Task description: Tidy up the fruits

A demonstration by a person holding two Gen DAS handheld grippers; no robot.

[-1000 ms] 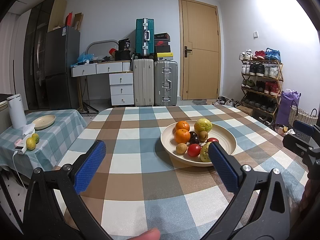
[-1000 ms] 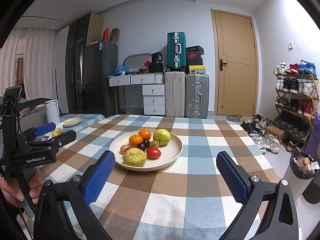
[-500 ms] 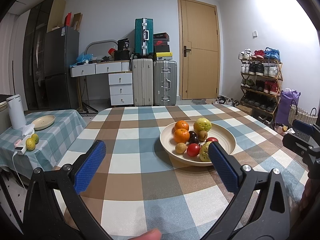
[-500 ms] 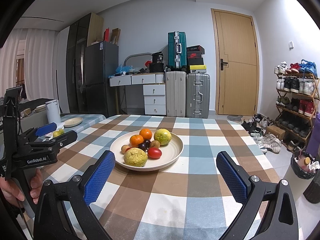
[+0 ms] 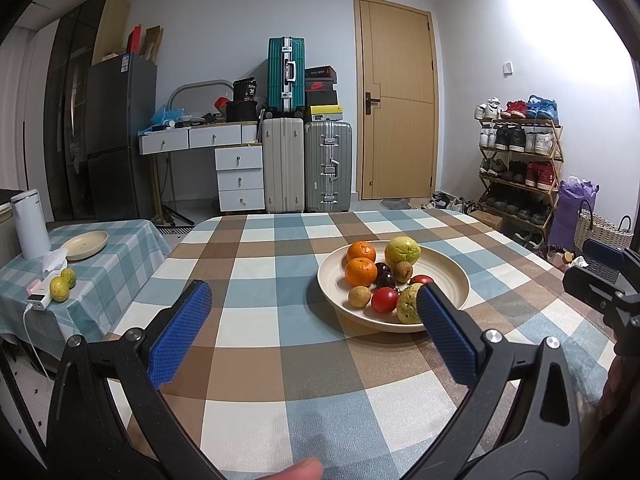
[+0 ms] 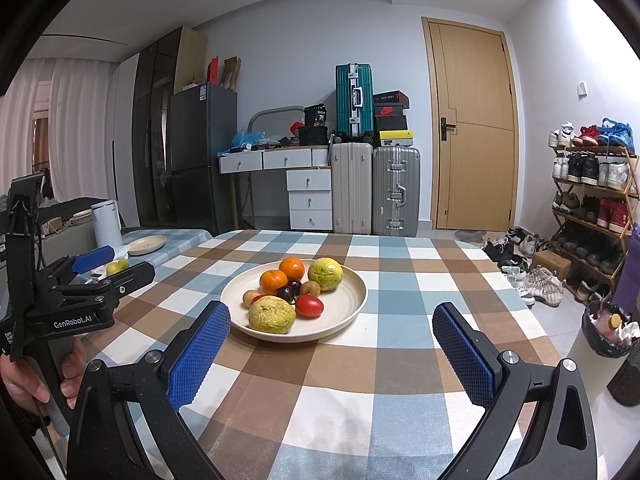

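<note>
**Cream plate of fruit at the centre of a checked table, both grippers spread and empty**

Blue-padded fingers of the left gripper (image 5: 314,312) are seen spread wide at the bottom of the left wrist view, with nothing held between them. The right gripper (image 6: 332,336) is likewise spread and empty at the bottom of the right wrist view. A cream plate (image 6: 352,300) is set on the checked tablecloth (image 6: 400,360), in mid-frame of both views. On it are gathered two oranges (image 6: 292,269), two green guavas (image 6: 326,274), a red tomato (image 6: 309,306), dark plums (image 6: 285,292) and small brown fruits, touching one another. At the left edge of the left wrist view, a side table (image 5: 120,256) is seen, bearing an empty plate (image 5: 84,245), two yellow-green citrus fruits (image 5: 59,289) and a white kettle (image 5: 29,224). A hand (image 6: 24,380) is seen gripping the left tool's handle at lower left of the right wrist view.
</note>
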